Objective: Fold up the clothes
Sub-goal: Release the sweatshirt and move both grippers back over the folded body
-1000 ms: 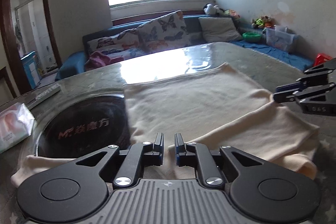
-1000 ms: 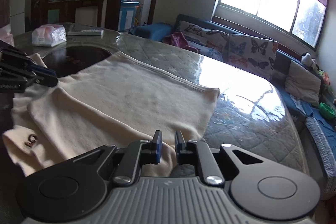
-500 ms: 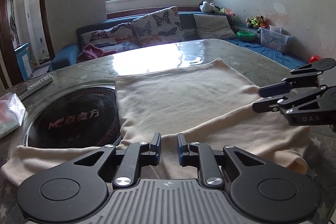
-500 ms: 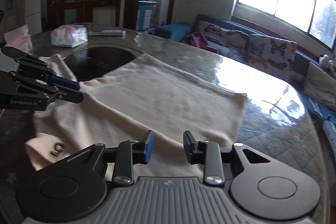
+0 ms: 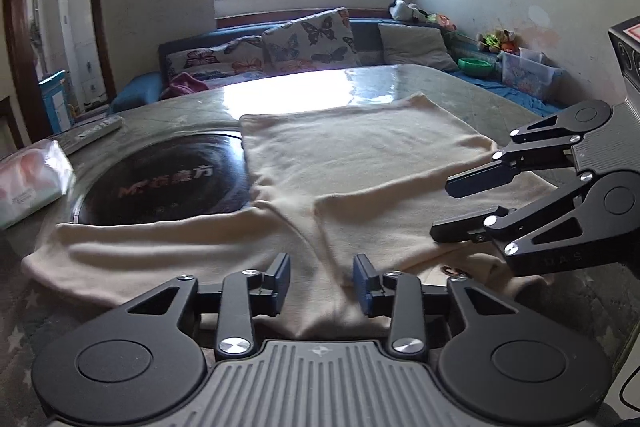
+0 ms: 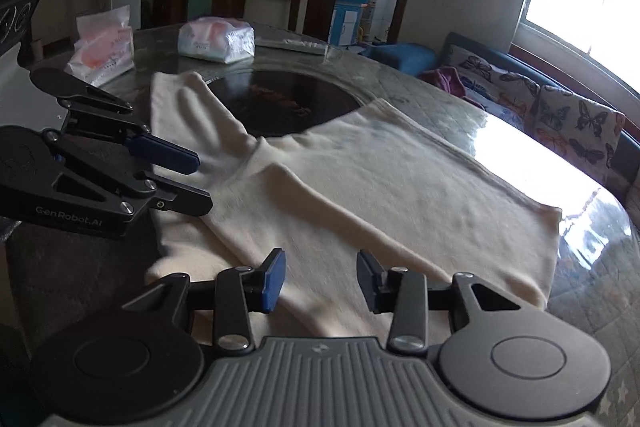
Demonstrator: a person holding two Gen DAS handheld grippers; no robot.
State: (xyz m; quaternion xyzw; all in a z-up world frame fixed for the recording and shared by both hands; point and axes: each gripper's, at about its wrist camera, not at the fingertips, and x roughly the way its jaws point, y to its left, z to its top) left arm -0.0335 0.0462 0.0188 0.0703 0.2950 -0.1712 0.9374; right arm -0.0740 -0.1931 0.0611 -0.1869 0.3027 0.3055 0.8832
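Observation:
A cream long-sleeved top (image 5: 360,167) lies spread on the glass-topped table, one sleeve folded across its body and the other stretched left over the table. It also shows in the right wrist view (image 6: 380,195). My left gripper (image 5: 322,281) is open and empty just above the near edge of the top. My right gripper (image 6: 320,279) is open and empty above the folded sleeve. The right gripper shows at the right of the left wrist view (image 5: 460,205); the left gripper shows at the left of the right wrist view (image 6: 192,183).
A dark round hotplate (image 5: 160,183) is set in the table (image 5: 320,91) beside the top. Tissue packs (image 6: 216,39) and a remote (image 5: 96,133) lie at the far left. A sofa with butterfly cushions (image 5: 304,39) stands beyond the table.
Both grippers were shut a second ago and have opened wide. Both have drawn back and up from the top, which now lies flat with the sleeve laid across it.

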